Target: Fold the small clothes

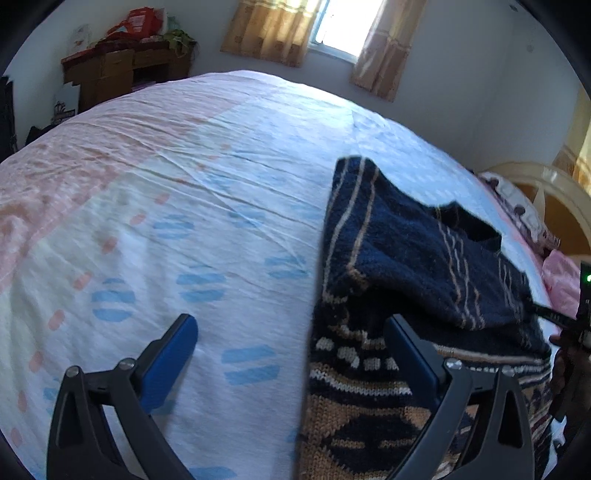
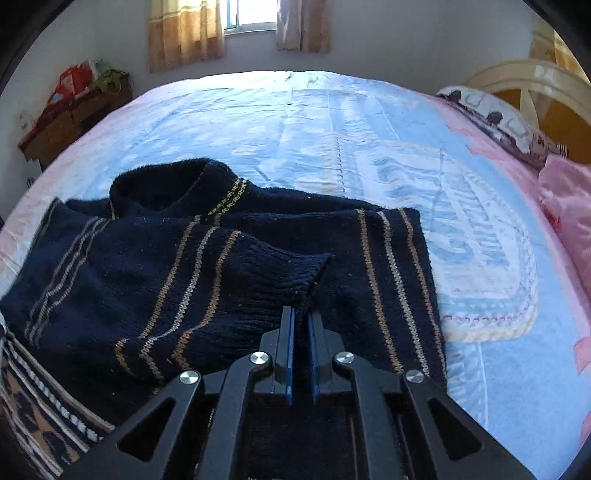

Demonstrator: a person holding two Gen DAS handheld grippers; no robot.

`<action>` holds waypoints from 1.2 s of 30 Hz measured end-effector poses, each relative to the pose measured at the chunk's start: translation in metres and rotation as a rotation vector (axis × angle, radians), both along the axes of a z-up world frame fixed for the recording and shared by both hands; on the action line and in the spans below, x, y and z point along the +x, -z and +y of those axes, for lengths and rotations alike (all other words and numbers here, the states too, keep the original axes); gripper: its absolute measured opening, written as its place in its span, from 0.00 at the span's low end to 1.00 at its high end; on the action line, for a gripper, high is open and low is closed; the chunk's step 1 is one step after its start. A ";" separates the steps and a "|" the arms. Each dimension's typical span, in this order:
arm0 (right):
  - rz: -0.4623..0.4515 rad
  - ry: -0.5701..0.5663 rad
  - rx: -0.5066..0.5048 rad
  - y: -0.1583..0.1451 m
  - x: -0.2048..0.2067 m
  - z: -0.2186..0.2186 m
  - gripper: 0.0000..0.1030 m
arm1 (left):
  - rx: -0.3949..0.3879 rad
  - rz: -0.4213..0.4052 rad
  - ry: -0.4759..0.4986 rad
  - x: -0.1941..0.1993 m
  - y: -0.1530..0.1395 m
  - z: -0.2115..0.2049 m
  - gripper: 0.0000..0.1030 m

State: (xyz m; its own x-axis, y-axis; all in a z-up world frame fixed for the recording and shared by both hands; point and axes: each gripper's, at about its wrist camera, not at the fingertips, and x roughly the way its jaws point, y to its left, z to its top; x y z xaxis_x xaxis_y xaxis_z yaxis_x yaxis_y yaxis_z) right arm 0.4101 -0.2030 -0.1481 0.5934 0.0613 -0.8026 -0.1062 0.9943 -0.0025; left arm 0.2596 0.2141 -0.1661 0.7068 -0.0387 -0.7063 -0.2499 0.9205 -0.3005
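A dark navy knitted sweater with tan stripes lies on the bed, its patterned tan hem nearest me. One sleeve is folded across the body, with its ribbed cuff on top. My right gripper points down at that cuff. Its jaws stand a narrow slit apart, pinching the cuff's lower corner. In the left wrist view the sweater fills the right side. My left gripper hangs wide open and holds nothing. Its right finger is over the patterned hem and its left finger is over the sheet.
The bed sheet is pale with blue and pink marks. A pillow and cream headboard are at the far right, with a pink cloth beside them. A wooden cabinet stands far left, and a curtained window lies behind the bed.
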 end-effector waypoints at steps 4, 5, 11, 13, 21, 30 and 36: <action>-0.043 -0.006 0.131 -0.017 -0.014 -0.019 0.47 | 0.000 -0.086 -0.061 -0.014 -0.028 0.006 1.00; -0.064 -0.022 0.136 -0.023 -0.019 -0.019 0.47 | 0.037 -0.118 -0.068 -0.016 -0.038 0.002 1.00; -0.092 -0.180 0.201 -0.030 -0.027 0.005 0.47 | 0.240 -0.040 -0.028 0.027 -0.051 -0.024 1.00; -0.097 -0.216 0.220 -0.026 -0.023 0.015 0.47 | 0.264 0.028 -0.019 0.041 -0.038 -0.025 1.00; 0.000 -0.208 0.133 0.012 -0.019 0.027 0.47 | 0.176 0.136 -0.026 0.044 0.002 -0.003 1.00; -0.035 -0.144 0.063 0.006 -0.031 0.020 0.47 | 0.281 0.116 -0.016 0.031 -0.013 -0.025 1.00; -0.001 -0.105 0.079 0.015 -0.037 0.002 0.47 | 0.331 0.151 0.005 0.036 -0.008 -0.034 1.00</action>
